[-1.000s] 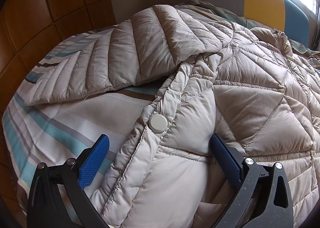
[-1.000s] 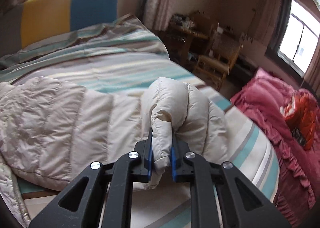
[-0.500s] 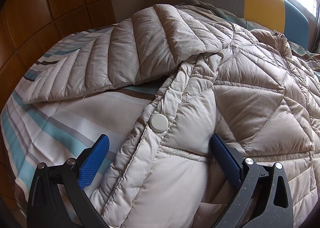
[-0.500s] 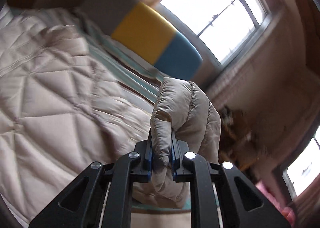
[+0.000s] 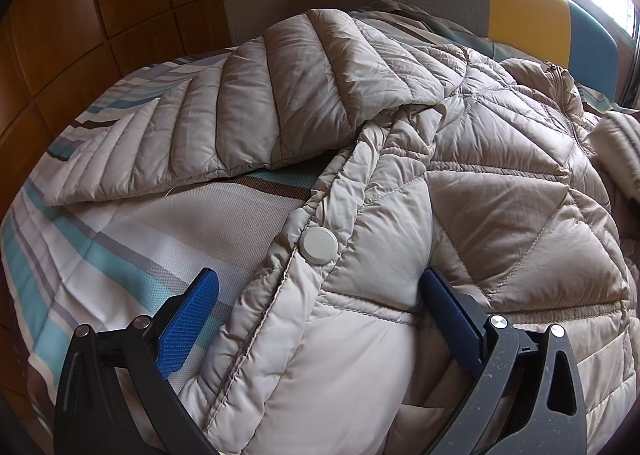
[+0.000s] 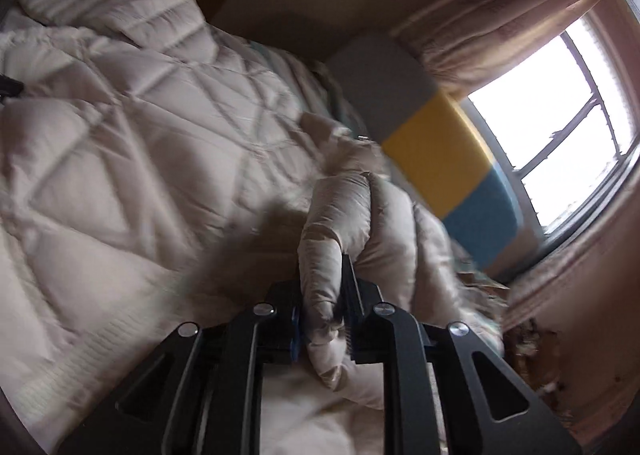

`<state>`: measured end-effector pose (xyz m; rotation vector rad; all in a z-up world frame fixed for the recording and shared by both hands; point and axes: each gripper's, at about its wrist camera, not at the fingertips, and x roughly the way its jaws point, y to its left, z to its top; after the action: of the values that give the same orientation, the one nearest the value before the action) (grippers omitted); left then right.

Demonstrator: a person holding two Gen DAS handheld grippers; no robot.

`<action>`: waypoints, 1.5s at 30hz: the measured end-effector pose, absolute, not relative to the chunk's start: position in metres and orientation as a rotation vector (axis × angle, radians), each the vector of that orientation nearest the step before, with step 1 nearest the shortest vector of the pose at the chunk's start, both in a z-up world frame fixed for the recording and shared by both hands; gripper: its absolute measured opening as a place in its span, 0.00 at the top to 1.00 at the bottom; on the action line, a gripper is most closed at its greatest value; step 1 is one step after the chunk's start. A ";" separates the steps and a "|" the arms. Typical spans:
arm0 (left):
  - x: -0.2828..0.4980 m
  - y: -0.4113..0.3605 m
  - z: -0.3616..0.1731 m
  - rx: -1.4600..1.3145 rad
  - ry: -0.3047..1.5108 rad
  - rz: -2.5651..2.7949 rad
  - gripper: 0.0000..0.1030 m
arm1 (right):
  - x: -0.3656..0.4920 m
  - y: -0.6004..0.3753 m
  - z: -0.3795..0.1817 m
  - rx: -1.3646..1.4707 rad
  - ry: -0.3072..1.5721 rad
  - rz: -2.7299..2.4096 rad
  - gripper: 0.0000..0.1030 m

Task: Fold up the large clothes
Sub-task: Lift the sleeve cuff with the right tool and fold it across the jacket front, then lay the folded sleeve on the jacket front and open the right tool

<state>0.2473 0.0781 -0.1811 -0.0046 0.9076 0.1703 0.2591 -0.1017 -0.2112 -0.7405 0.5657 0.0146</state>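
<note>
A beige quilted down jacket (image 5: 480,183) lies spread on the striped bed (image 5: 100,255), one sleeve (image 5: 224,127) stretched out to the left. My left gripper (image 5: 320,307) is open, its blue pads either side of the jacket's snap-button edge (image 5: 319,245) near the hem. My right gripper (image 6: 324,319) is shut on the other sleeve's cuff (image 6: 344,223) and holds it lifted over the jacket's body (image 6: 140,143). That raised sleeve shows at the right edge of the left wrist view (image 5: 616,151).
A grey, yellow and blue headboard (image 5: 520,3) stands at the bed's far end under a bright window (image 6: 560,111) with curtains. Wooden wall panels (image 5: 80,15) run along the bed's left side.
My right gripper has swung the held cuff up off the bed and across over the jacket's body. The left gripper has stayed put, open at the hem.
</note>
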 end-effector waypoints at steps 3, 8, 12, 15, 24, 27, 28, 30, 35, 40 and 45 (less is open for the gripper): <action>0.247 0.078 -0.181 -0.007 0.908 0.169 0.03 | 0.250 -0.102 -0.217 -0.750 0.566 0.058 0.69; 0.247 0.078 -0.181 -0.007 0.908 0.169 0.03 | 0.211 -0.117 -0.184 -0.562 0.454 0.119 0.44; 0.247 0.078 -0.181 -0.006 0.907 0.169 0.03 | 0.189 -0.142 -0.154 -0.388 0.345 0.058 0.41; 0.247 0.079 -0.181 -0.003 0.906 0.171 0.03 | 0.194 -0.189 -0.140 -0.179 0.345 -0.145 0.31; 0.247 0.071 -0.180 0.036 0.893 0.193 0.03 | 0.263 -0.258 -0.161 0.113 0.615 -0.300 0.32; 0.246 0.071 -0.181 0.035 0.893 0.192 0.03 | 0.271 -0.226 -0.157 0.057 0.576 -0.159 0.31; 0.246 0.071 -0.181 0.038 0.894 0.193 0.03 | 0.275 -0.218 -0.159 0.045 0.573 -0.104 0.28; 0.245 0.072 -0.180 0.039 0.897 0.193 0.03 | 0.275 -0.201 -0.157 0.013 0.581 0.032 0.25; 0.244 0.062 -0.161 0.094 0.896 0.210 0.03 | 0.269 -0.206 -0.151 0.032 0.572 0.068 0.25; 0.230 0.021 -0.099 0.056 0.710 0.098 0.03 | 0.256 -0.283 -0.144 0.246 0.567 -0.158 0.25; 0.253 -0.055 -0.096 0.094 0.756 -0.079 0.03 | 0.260 -0.341 -0.154 0.390 0.629 -0.293 0.30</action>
<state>0.2529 -0.0548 -0.0963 0.0940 0.7559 -0.0792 0.2601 -0.3414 -0.1544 0.3904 0.6292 -0.2932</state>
